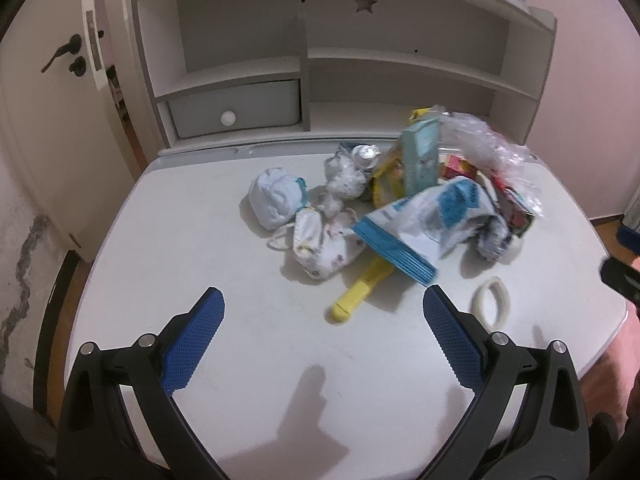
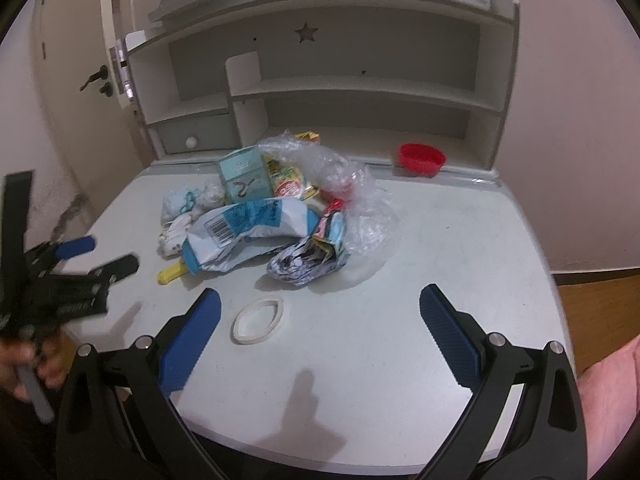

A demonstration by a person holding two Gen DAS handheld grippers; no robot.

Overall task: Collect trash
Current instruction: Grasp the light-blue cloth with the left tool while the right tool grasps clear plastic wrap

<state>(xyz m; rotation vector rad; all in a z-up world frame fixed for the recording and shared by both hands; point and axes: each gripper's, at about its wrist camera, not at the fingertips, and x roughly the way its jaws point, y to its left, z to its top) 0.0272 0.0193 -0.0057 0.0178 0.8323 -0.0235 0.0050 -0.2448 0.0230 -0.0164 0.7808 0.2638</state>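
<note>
Trash sits heaped toward the far right of the white desk (image 1: pixel 200 340) in the left wrist view: a crumpled blue-and-white plastic bag (image 1: pixel 432 212), a pale blue balled cloth (image 1: pixel 272 198) and a yellow plastic stick (image 1: pixel 360 292). The left gripper (image 1: pixel 323 304) hangs over the near edge, jaws spread wide and empty.

From the right wrist view, the right gripper (image 2: pixel 320 304) is likewise agape (nothing between its pads), with a white rubbery ring (image 2: pixel 259 320) just beyond it. Collecting looks not yet begun; next comes reaching forward and closing on one piece.
</note>
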